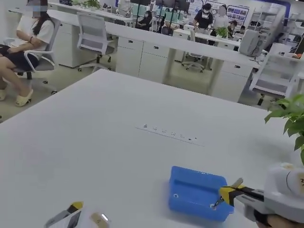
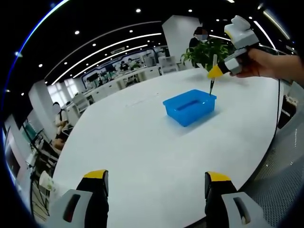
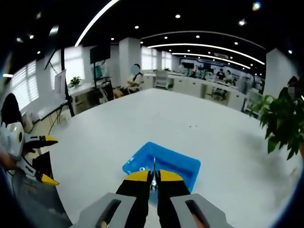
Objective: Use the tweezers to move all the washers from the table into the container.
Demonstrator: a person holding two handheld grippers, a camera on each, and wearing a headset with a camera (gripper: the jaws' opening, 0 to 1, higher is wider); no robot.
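First, head view, table (image 1: 109, 142): white, running from 6 o'clock up to the middle of the picture.
Head view, container (image 1: 197, 192): blue, rectangular, open at the top, on the table at 5 o'clock.
Head view, right gripper (image 1: 230, 190): comes in from 4 o'clock, jaws pressed together on the tweezers (image 1: 217, 203), whose tips hang over the container's near corner.
Head view, washer (image 1: 175, 195): 1 small ring at the container's 9 o'clock end; what the tweezer tips carry is too small to tell.
Head view, left gripper (image 1: 88, 212): at 7 o'clock, jaws apart, holding nothing.
Left gripper view, left gripper (image 2: 156, 175): 2 yellow-tipped jaws spread wide at 6 o'clock, bare table between them.
Left gripper view, container (image 2: 190, 107): at 1 o'clock, well apart from these jaws.
Left gripper view, right gripper (image 2: 214, 72): held by a hand (image 2: 259, 61) at 2 o'clock, tweezers (image 2: 210, 85) pointing down onto the container's far rim.
Right gripper view, right gripper (image 3: 153, 175): jaws clamped on the tweezers (image 3: 154, 167) at 6 o'clock.
Right gripper view, container (image 3: 164, 161): directly beyond the jaws.
Right gripper view, left gripper (image 3: 51, 160): at 9 o'clock, jaws spread, empty.
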